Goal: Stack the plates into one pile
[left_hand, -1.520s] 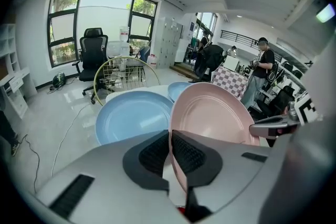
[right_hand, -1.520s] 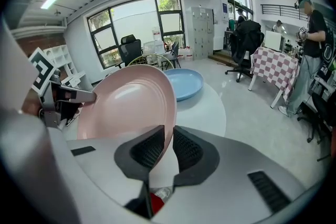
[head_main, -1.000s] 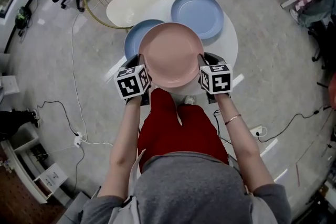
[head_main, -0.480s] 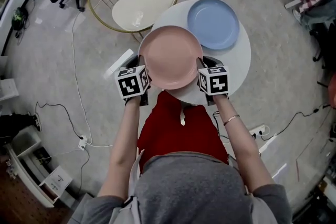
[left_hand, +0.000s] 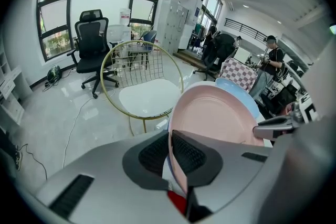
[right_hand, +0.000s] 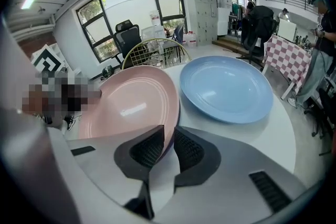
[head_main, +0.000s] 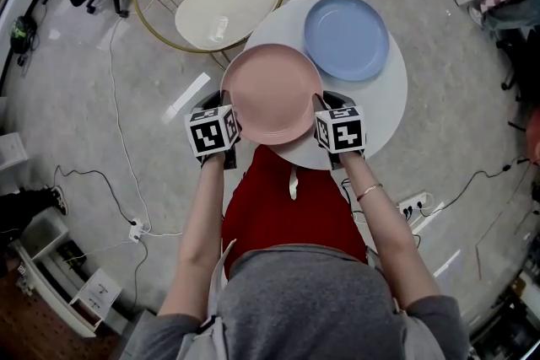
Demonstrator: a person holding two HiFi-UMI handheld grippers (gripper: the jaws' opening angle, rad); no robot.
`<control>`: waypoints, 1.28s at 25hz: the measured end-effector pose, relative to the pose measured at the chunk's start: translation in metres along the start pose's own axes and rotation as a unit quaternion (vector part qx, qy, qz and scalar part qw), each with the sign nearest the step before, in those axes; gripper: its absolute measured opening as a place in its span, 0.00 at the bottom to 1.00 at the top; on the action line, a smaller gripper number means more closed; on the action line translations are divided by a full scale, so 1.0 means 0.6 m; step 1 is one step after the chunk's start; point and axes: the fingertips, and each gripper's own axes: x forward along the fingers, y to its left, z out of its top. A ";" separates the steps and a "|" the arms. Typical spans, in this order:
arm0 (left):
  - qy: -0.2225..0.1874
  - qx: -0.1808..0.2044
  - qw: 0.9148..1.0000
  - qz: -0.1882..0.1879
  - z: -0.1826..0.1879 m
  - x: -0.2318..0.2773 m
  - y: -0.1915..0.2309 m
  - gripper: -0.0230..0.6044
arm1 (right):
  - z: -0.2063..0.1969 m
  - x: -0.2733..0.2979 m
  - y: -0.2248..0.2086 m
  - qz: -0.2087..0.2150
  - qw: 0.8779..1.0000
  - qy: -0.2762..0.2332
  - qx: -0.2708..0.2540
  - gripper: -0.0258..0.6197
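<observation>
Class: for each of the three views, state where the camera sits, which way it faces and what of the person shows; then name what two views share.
Head view: on the head, facing steeply down at the table; forearms, lap show.
Left gripper view: on the left tool, looking along jaws shut on the pink plate; only the tool shows.
Right gripper view: on the right tool, likewise.
Shared: both gripper views see the blue plate.

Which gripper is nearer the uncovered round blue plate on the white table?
Right. The right gripper, shut on the round pink plate's right rim, sits close to the round blue plate; the left gripper grips the opposite rim, farther away.
</observation>
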 end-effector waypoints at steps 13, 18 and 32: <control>0.015 0.046 0.999 -0.002 -0.009 0.017 -0.004 0.09 | -0.003 0.003 -0.005 -0.034 0.999 0.006 -0.019 0.15; 0.017 0.058 0.998 -0.002 -0.009 0.018 -0.003 0.10 | -0.003 0.004 -0.004 -0.047 0.999 0.006 -0.021 0.15; 0.019 0.076 0.997 -0.007 -0.013 0.018 -0.008 0.17 | -0.009 -0.002 -0.006 -0.058 0.998 -0.014 -0.013 0.15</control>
